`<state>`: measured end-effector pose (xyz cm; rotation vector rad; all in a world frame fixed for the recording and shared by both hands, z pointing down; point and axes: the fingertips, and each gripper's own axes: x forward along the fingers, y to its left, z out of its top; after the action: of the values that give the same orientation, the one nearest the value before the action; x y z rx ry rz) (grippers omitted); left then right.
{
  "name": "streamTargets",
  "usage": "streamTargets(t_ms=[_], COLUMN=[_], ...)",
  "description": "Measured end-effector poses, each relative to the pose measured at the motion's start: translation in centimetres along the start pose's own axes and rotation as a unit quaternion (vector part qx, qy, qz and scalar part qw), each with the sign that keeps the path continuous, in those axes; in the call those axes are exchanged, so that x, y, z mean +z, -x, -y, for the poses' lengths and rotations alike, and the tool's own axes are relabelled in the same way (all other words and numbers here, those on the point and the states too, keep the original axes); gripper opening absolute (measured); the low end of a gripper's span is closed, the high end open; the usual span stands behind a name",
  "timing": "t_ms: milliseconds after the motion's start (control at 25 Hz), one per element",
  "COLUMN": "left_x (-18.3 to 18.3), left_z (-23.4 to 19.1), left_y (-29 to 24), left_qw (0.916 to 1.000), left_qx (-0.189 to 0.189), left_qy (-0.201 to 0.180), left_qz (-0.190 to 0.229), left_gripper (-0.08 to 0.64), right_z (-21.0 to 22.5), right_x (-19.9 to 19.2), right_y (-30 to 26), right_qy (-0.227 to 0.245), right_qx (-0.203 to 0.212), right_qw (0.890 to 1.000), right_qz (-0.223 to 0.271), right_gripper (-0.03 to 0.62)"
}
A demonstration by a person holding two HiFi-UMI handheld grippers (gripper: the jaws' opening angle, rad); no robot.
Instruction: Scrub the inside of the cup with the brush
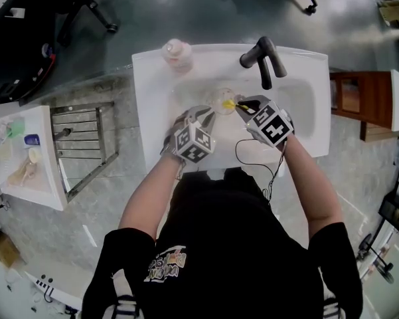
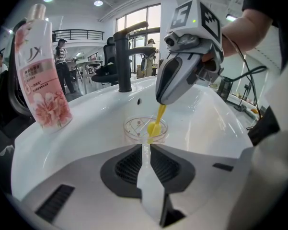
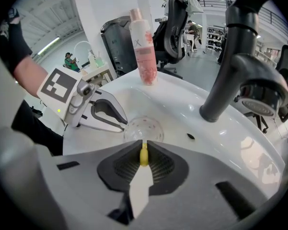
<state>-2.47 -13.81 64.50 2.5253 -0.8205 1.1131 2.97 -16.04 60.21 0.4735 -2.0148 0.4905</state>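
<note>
The cup (image 2: 136, 127) sits low in the sink (image 1: 299, 78), at the middle of the basin. The left gripper (image 2: 145, 146) has its jaws almost together, pinching the cup's thin clear wall at the 6 o'clock side of the rim. The right gripper (image 3: 144, 153) has its jaws closed on the handle of the yellow brush (image 2: 155, 126), whose head is down inside the cup.

The weak point, as I judge it, is that rim pinch. A hard sideways scrub could lever the smooth wall out of the jaws and let the cup tip or skid across the basin. The slim handle may also twist in its grip. The faucet (image 1: 264, 55) stands at 1 o'clock of the cup, so a wide stroke risks knocking it.
</note>
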Motion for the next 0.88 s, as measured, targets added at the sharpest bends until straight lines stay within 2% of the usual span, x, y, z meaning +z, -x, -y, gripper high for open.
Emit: streamTargets(t_ms=[400, 880], left_x=[0.1, 0.2], left_z=[-0.1, -0.3], left_y=[0.1, 0.1], left_qw=[1.0000, 0.9999], left_qx=[-0.001, 0.001], left_qy=[0.008, 0.013], left_qz=[0.002, 0.007], left_gripper=[0.049, 0.049], right_z=[-2.6, -1.8], right_x=[0.4, 3.0], right_y=[-1.3, -2.7], right_qy=[-0.026, -0.055], right_qx=[0.047, 0.034], right_qw=[0.998, 0.995], right_qz=[0.014, 0.080], right_gripper=[0.037, 0.035])
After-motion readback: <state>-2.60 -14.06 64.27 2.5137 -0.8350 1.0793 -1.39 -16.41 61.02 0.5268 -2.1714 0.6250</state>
